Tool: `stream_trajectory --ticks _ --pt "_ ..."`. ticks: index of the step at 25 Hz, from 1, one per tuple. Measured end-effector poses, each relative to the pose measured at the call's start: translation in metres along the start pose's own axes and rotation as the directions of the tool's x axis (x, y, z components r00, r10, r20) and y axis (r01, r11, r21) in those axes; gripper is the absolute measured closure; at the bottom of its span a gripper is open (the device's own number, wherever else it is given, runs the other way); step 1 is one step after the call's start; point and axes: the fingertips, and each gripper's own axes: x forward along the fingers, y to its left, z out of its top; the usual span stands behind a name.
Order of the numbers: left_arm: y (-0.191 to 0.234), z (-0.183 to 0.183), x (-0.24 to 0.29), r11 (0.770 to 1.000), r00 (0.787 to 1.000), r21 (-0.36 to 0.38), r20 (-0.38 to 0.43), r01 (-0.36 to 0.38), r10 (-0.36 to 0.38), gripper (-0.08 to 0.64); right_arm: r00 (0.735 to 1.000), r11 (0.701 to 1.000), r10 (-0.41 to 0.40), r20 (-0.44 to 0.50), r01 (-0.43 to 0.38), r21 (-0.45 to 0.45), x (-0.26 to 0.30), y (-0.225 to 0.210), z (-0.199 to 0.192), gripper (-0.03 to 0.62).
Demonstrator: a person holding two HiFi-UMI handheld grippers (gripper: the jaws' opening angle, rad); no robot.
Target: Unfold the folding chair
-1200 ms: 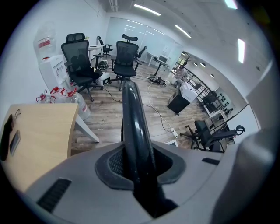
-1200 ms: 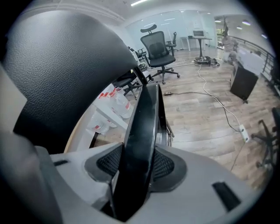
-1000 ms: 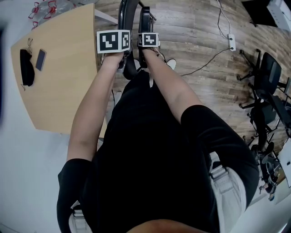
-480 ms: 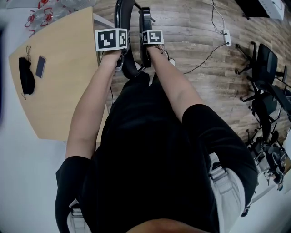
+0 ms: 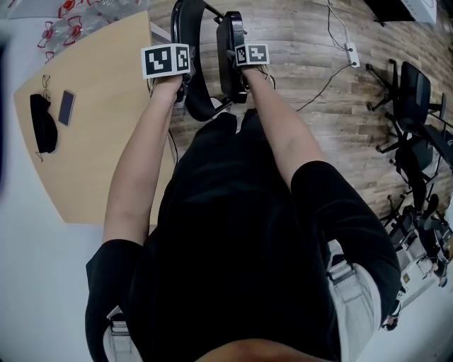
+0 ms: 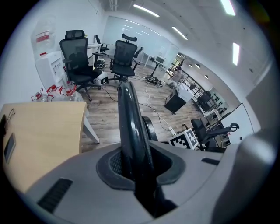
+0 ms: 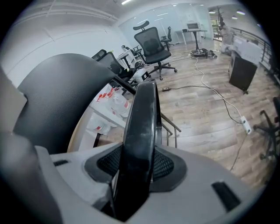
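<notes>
**Bright, even indoor lighting in three wide-angle views.**

Lit from above by long ceiling strips (image 6: 144,9), burnt out to white streaks in the left gripper view. Only a soft, faint shadow under the table (image 6: 43,127) and across the wooden floor (image 5: 304,42). Thin specular highlights along the glossy black tube of the folding chair (image 6: 127,109). Strong barrel distortion in both gripper views, with bowed straight lines and dark, vignetted corners; milder bending towards the edges of the head view. Soft, out-of-focus rendering of the near grey housings of the left gripper (image 6: 138,164) and right gripper (image 7: 135,168), against a sharper room behind. Black clothing (image 5: 241,233) crushed to near-featureless shadow in the head view.
</notes>
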Motion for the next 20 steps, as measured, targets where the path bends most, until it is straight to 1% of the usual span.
stream_trajectory --ticks 8,14,20 --pt "0.029 -0.004 0.001 0.998 1.000 -0.058 0.001 0.025 -0.025 0.502 0.999 0.999 0.043 -0.015 -0.043 0.032 -0.003 -0.018 0.001 0.413" --pt "0.034 -0.008 0.005 0.996 0.999 -0.079 0.018 0.031 -0.030 0.503 0.997 0.996 0.078 -0.023 -0.077 0.046 -0.006 -0.036 -0.001 0.413" --pt "0.026 -0.009 0.011 0.995 0.999 -0.096 0.035 0.024 -0.021 0.505 0.994 0.993 0.105 -0.036 -0.102 0.066 -0.012 -0.059 -0.004 0.413"
